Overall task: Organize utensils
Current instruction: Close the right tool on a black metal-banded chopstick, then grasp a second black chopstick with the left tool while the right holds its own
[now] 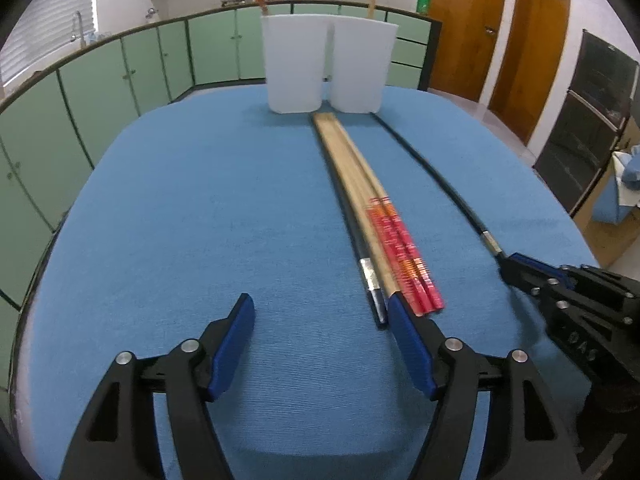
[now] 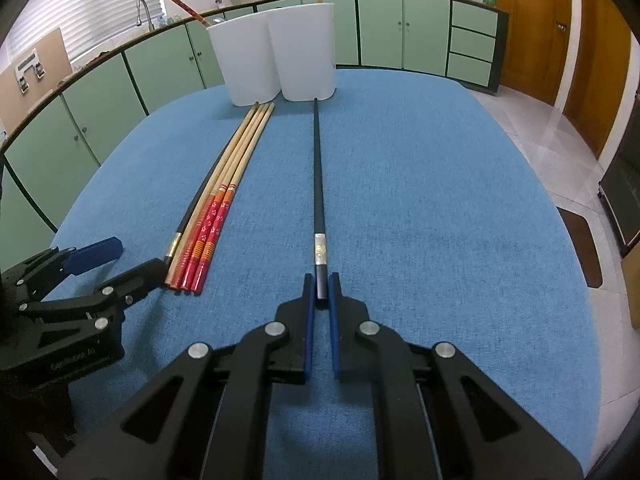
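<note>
A: Working left to right — the left gripper stands wide with nothing between its fingers, its right pad nosing against the handle ends of the bundle of chopsticks, the red-patterned and plain wooden ones lying side by side on the cloth with a second black one at their left edge.

B: And the right gripper?

A: Pinched narrow on the handle end of the lone black chopstick, which lies flat, its tip just short of the two white holders.

B: So lift by the handle, I'd judge, let the tip swing up clear of the rim, then lower it in — a grip this near the end may let the stick pivot.

A: Agreed. One red stick and one plain one already stand in the holders, so I'd match like with like.

B: The surroundings?

A: A blue cloth-covered table; green cabinets along the wall, pots on the counter, wooden doors at right.
</note>
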Tool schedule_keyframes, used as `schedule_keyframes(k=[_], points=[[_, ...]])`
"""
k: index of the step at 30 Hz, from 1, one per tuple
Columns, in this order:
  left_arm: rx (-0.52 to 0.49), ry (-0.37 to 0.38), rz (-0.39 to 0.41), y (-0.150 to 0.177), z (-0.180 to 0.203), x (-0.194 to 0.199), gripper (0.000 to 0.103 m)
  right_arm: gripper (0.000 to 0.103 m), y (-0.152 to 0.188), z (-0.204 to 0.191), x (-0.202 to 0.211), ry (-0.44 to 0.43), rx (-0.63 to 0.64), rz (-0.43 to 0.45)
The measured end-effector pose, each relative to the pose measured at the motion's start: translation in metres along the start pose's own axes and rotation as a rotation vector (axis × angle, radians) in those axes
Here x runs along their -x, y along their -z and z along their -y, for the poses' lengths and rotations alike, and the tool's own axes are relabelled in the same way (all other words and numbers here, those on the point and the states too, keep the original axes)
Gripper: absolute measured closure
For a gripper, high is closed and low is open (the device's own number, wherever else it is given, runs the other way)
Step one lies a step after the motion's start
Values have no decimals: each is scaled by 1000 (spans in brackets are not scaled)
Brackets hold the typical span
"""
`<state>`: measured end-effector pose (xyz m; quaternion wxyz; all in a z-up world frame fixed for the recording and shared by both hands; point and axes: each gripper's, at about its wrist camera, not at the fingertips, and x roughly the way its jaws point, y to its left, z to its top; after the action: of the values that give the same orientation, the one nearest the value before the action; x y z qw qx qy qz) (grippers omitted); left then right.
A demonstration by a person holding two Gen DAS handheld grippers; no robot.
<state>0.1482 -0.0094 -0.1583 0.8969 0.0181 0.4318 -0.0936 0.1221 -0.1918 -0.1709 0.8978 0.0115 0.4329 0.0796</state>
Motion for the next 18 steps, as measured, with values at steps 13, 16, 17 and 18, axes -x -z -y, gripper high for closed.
schedule_keyframes(k=[13, 16, 17, 18], points=[[14, -19, -5, -1, -11, -3, 35, 94, 1, -2, 1, -13, -2, 1], [2, -30, -6, -1, -9, -4, 36, 93, 1, -3, 1, -11, 2, 0], [-1, -32, -6, -1, -8, -4, 39, 93, 2, -2, 1, -10, 4, 0], [-3, -32, -5, 0, -8, -3, 42, 93, 2, -2, 1, -9, 5, -1]])
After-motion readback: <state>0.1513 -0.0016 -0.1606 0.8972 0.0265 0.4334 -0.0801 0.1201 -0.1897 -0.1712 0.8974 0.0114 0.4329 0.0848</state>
